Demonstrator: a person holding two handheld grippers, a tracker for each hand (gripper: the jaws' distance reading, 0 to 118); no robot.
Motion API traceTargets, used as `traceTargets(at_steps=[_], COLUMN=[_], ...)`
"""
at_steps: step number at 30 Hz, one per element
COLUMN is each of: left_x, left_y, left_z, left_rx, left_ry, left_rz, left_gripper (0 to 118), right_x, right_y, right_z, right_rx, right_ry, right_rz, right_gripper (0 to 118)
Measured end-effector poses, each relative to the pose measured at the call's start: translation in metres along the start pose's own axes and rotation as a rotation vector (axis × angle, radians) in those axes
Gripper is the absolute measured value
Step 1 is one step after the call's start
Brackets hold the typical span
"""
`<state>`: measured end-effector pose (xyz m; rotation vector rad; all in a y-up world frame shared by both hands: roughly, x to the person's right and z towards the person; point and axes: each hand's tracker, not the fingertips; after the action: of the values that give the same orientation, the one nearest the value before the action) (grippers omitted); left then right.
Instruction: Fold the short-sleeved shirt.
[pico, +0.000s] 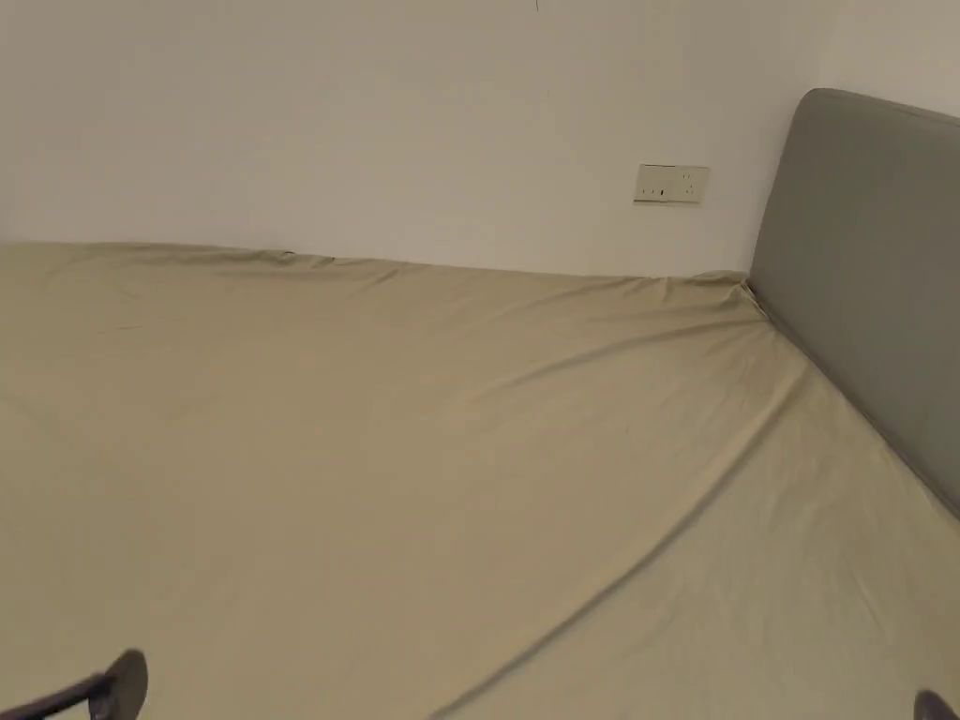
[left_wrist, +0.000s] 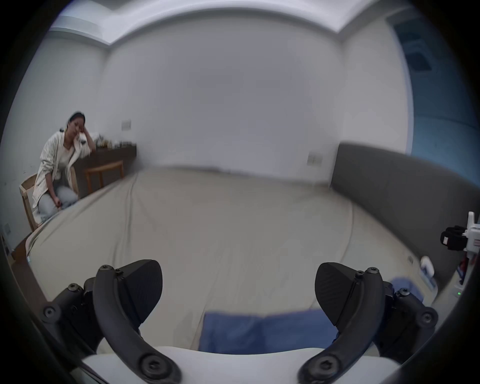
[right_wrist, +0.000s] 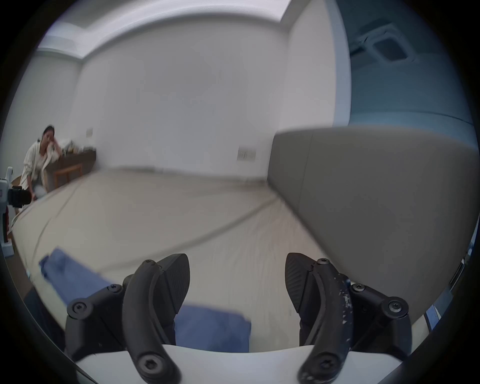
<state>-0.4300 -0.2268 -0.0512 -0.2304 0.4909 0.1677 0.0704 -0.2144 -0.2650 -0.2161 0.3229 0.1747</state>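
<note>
Both hand-held grippers, left (left_wrist: 238, 293) and right (right_wrist: 237, 282), are being held open and empty above the bed (pico: 394, 450); the blue shirt (left_wrist: 265, 332) is lying at the near edge, below them. A single layer may be missed or the sheet pinched instead. No writing is being shown legibly.

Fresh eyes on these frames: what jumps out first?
The beige bed sheet spreads wide and bare up to the grey headboard on the right. A blue shirt lies at the near edge of the bed, just beyond the open left hand-held gripper; the right hand-held gripper is open too. A person sits on a chair at the far left.
</note>
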Motion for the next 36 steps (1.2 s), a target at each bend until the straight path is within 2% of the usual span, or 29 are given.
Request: traceTargets(at_steps=[2,3,4,5,6,7,8,12,14,19,21,22,23,25,26,27,29,33,35,36], left_x=[0.011,0.016,0.018,0.017,0.019,0.02,0.019,-0.005,-0.03,-0.131,-0.172,-0.191,-0.205,-0.216,-0.221,-0.225,-0.232,-0.226,-0.224,-0.218], left_y=[0.006,0.005,0.004,-0.001,-0.005,-0.008,-0.011,-0.02,-0.022,-0.052,-0.078,-0.091,-0.101,-0.115,-0.123,-0.129,-0.145,-0.167,-0.171,-0.173], left_z=[0.003,0.005,0.005,0.0,-0.002,-0.003,-0.003,-0.013,-0.023,-0.089,-0.109,-0.12,-0.125,-0.124,-0.126,-0.129,-0.139,-0.157,-0.161,-0.166], left_rx=[0.073,0.107,0.121,0.121,0.119,0.119,0.118,0.073,0.014,-0.393,-0.497,-0.589,-0.597,-0.636,-0.65,-0.673,-0.707,-0.804,-0.762,-0.787], left_ry=[-0.004,-0.004,-0.007,-0.003,0.008,0.014,0.014,-0.024,-0.052,-0.238,-0.276,-0.313,-0.349,-0.39,-0.398,-0.421,-0.491,-0.512,-0.626,-0.621], left_rz=[0.011,0.018,0.022,0.019,0.021,0.035,0.049,0.134,0.249,0.555,0.68,0.754,0.814,0.846,0.858,0.874,0.947,0.907,0.998,1.009], left_gripper=[116,112,95,74,45,10,0,0,0,0,0,7,24,91,107,112,110,110,108,108], right_x=[-0.005,-0.011,-0.017,-0.023,-0.026,-0.03,-0.035,-0.049,-0.051,-0.057,-0.061,-0.064,-0.066,-0.071,-0.075,-0.077,-0.081,-0.089,-0.093,-0.094], right_y=[0.001,0.002,0.003,0.003,0.0,-0.002,-0.004,-0.009,-0.011,-0.011,-0.012,-0.012,-0.012,-0.014,-0.014,-0.014,-0.015,-0.015,-0.015,-0.014], right_z=[-0.004,-0.005,-0.006,-0.008,-0.012,-0.014,-0.017,-0.023,-0.027,-0.034,-0.038,-0.038,-0.04,-0.042,-0.041,-0.042,-0.046,-0.051,-0.051,-0.052], right_rx=[0.102,0.137,0.153,0.159,0.164,0.164,0.153,0.131,0.106,0.067,0.042,0.03,0.017,0.0,-0.011,-0.018,-0.036,-0.058,-0.064,-0.065], right_ry=[0.0,0.005,0.012,0.019,0.046,0.06,0.065,0.098,0.116,0.125,0.133,0.134,0.139,0.137,0.138,0.141,0.144,0.154,0.162,0.164], right_rz=[-0.03,-0.041,-0.045,-0.062,-0.084,-0.093,-0.094,-0.097,-0.098,-0.093,-0.09,-0.084,-0.081,-0.072,-0.068,-0.071,-0.073,-0.067,-0.067,-0.062], right_gripper=[80,79,74,62,44,15,2,1,1,1,1,1,1,1,1,1,1,1,1,1])
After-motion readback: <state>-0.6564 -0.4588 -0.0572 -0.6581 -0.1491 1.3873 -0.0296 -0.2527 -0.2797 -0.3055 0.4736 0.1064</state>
